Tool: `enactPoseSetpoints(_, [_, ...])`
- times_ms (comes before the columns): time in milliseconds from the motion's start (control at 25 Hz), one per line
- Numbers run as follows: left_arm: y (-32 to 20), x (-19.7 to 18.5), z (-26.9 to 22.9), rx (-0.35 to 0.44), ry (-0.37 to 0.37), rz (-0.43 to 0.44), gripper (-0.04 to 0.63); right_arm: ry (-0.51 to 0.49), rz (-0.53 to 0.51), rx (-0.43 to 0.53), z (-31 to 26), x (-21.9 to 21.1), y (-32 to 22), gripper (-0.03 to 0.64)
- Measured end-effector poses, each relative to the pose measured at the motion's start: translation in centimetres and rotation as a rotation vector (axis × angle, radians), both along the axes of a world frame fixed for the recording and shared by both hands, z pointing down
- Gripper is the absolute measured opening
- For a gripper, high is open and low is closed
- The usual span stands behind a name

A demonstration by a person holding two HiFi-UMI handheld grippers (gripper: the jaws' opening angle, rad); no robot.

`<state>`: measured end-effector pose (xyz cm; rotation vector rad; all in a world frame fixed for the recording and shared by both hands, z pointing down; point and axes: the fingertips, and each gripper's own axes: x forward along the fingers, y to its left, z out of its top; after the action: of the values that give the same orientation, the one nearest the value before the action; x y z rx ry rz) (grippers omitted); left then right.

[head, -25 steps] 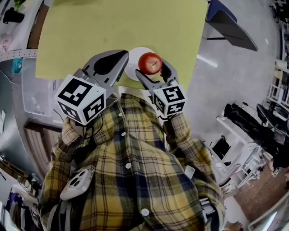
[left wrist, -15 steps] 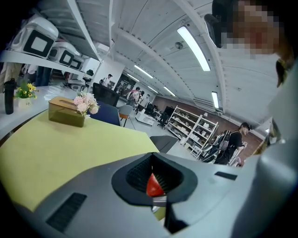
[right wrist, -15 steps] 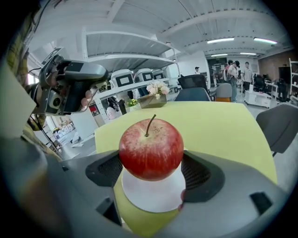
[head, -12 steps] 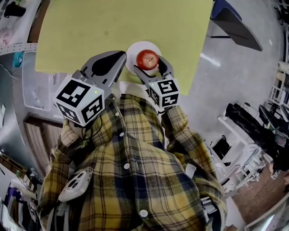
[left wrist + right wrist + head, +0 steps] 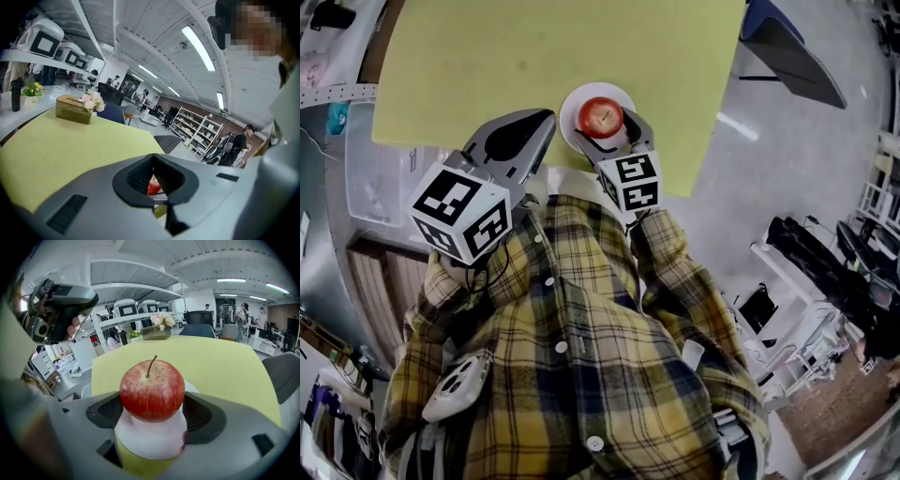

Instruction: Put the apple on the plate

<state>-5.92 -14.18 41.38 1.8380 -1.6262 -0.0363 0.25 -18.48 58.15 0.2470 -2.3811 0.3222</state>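
Bench: yellow-green top [image 5: 487, 75] in an open workshop, with shelving and other people far behind; a tissue box with flowers [image 5: 157, 331] stands at the far end, at 12 o'clock from the apple in the right gripper view.
Plate: white plate [image 5: 570, 105] lies near the bench's near edge, at 12 o'clock from the person's chest.
Apple: red apple [image 5: 600, 116], stem up, sits over the middle of the plate, with white rim showing around it in the head view.
Right gripper: right gripper [image 5: 614, 139] reaches in from 5 o'clock of the plate, jaws closed on the apple's two sides.
Left gripper: left gripper [image 5: 539, 127] hangs at 8 o'clock of the plate, jaws together on nothing; the apple shows only as a red sliver past them.
Change: a second ago the apple hung at the plate's 4 o'clock rim, half off it; it has since travelled toward 11 o'clock and is now centred.
Contact: whether the apple's base touches the plate cannot be told from either view.
Assessment: transport looks complete; what appears to remain is lowering, if any gap exists, then release.
Risk: a round apple may roll if freed while tilted or above the plate.
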Motion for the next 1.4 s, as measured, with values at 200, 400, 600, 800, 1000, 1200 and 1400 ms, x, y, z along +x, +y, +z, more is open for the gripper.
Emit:
enactPoseSetpoints(200, [-0.1, -0.4, -0.1, 0.001, -0.004, -0.011, 0.006, 0.075, -0.03, 0.005, 0.6, -0.1, 0.1, 0.383])
enactPoseSetpoints(400, [-0.4, -1.2, -0.1, 0.002, -0.002, -0.021, 0.006, 0.13, -0.062, -0.01, 1.0, 0.0, 0.4, 0.383])
enactPoseSetpoints(600, [-0.9, -1.4, -0.1, 0.006, -0.001, -0.016, 0.006, 0.146, -0.073, -0.023, 1.1, 0.2, 0.6, 0.383])
enactPoseSetpoints(800, [-1.4, -1.2, -0.2, 0.005, 0.002, -0.007, 0.006, 0.156, -0.084, -0.02, 1.1, 0.2, 0.7, 0.383])
enactPoseSetpoints(1000, [-2.0, -0.7, -0.5, 0.005, 0.003, 0.008, 0.006, 0.16, -0.085, -0.045, 0.8, 0.5, 0.5, 0.383])
enactPoseSetpoints(1200, [-2.1, -0.6, -0.1, 0.002, 0.012, 0.02, 0.006, 0.149, -0.075, -0.05, 0.9, 0.4, 0.3, 0.383])
enactPoseSetpoints(1400, [-2.3, -0.7, -0.3, 0.009, 0.007, 0.027, 0.006, 0.148, -0.076, -0.054, 0.7, 0.4, 0.5, 0.385])
